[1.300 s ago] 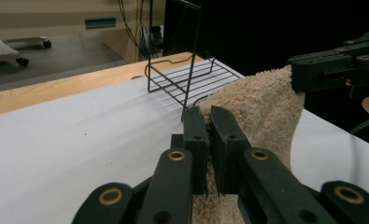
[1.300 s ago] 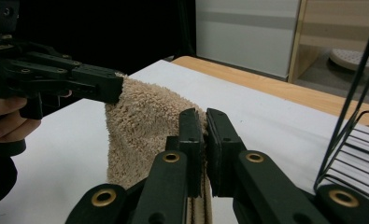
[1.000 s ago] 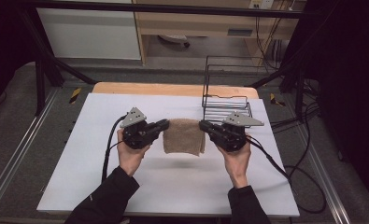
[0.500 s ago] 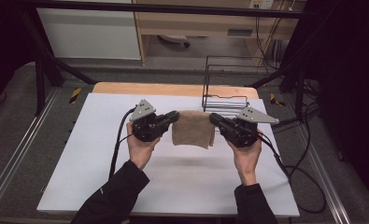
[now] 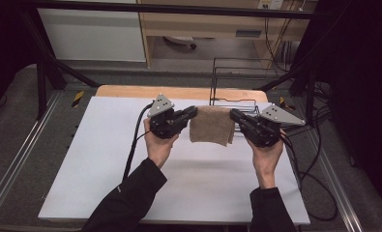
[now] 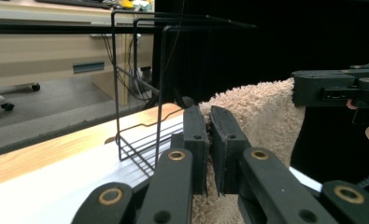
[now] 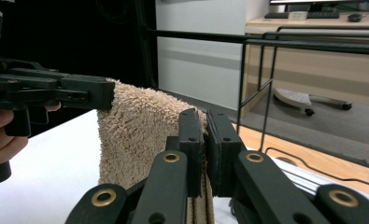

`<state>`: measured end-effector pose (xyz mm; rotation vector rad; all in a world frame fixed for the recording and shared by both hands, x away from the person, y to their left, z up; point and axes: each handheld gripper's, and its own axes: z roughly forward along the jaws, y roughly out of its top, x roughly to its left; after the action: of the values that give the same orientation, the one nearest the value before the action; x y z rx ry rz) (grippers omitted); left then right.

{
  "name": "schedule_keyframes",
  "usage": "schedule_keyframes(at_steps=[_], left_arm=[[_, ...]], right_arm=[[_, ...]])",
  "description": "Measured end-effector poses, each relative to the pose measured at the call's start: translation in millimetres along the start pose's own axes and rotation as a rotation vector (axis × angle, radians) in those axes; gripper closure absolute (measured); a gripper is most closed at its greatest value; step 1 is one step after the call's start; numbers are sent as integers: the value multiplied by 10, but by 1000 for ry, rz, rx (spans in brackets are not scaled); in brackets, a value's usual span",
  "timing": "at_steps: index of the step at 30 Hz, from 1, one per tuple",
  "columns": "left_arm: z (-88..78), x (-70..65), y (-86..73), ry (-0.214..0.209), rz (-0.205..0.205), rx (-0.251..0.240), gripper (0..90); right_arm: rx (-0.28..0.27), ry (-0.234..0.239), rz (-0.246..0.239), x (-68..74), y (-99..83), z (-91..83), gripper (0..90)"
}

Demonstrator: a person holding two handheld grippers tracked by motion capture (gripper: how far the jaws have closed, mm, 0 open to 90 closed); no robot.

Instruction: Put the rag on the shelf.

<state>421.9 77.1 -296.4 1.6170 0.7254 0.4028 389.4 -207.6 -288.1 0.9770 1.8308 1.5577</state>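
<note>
A folded tan towel (image 5: 212,125) hangs in the air between my two grippers, above the white table top (image 5: 101,159). My left gripper (image 5: 192,113) is shut on the towel's upper left corner. My right gripper (image 5: 233,115) is shut on its upper right corner. In the left gripper view the black jaws pinch the fluffy towel (image 6: 257,112) at its edge, with the other gripper (image 6: 334,88) clamped on its far corner. In the right gripper view the towel (image 7: 140,130) drapes down from the pinch, and the other gripper (image 7: 56,93) holds the far end.
A black wire rack (image 5: 237,82) stands at the table's back right, just behind the towel. A wooden strip (image 5: 130,92) runs along the table's far edge. Cables (image 5: 319,159) trail off the right side. A rolling cabinet and a desk stand beyond the table.
Both hands have lifted the towel and carried it away from the person and to the right, closer to the wire rack. The grips have not changed.
</note>
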Motion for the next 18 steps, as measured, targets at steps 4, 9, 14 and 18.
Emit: schedule_keyframes(at_steps=[4,9,14,18], left_arm=[[76,-30,67,-6,9,-8,847],[164,-74,148,-16,13,-24,847],[241,-117,209,-24,13,-38,847],[291,-143,265,-32,11,-52,848]], right_arm=[[-19,-20,4,-62,32,-37,855],[-30,-36,0,-114,73,-83,855],[-53,-63,-8,-188,146,-142,855],[-70,-80,-3,-233,189,-169,855]])
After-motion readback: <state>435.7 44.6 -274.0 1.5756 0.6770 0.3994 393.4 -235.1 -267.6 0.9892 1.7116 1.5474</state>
